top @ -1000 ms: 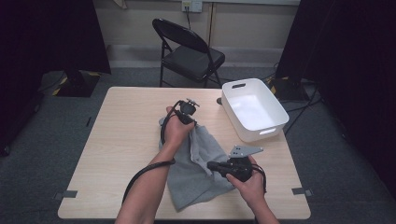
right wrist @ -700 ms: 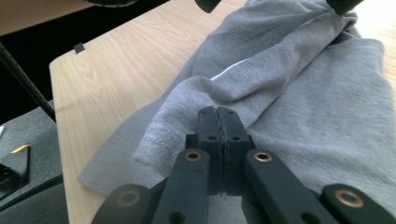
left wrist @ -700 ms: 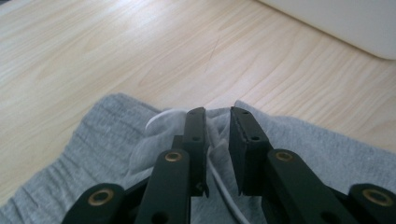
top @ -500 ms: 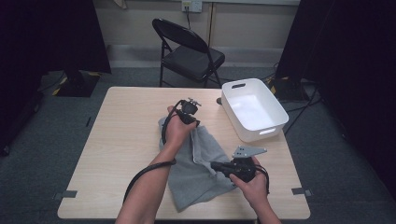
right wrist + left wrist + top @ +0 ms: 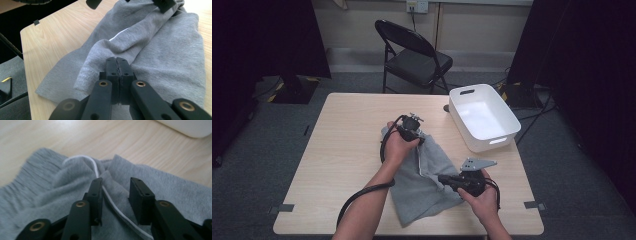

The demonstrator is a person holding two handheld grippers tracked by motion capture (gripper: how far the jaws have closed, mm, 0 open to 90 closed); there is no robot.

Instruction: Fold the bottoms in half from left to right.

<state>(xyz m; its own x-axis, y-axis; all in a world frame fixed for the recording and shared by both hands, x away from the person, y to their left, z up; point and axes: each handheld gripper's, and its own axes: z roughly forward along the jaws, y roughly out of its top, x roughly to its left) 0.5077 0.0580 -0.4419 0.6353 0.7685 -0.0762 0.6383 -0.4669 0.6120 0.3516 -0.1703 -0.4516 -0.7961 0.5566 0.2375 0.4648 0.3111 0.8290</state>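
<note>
With the grey shorts spread just beside the white bin, the right gripper is clamped on a hem fold while the left gripper gapes over the white drawstring, so tugging could snag that cord.

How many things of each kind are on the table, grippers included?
Grey garment: 1
White bin: 1
Grippers: 2, the left gripper and the right gripper
Total: 4
</note>
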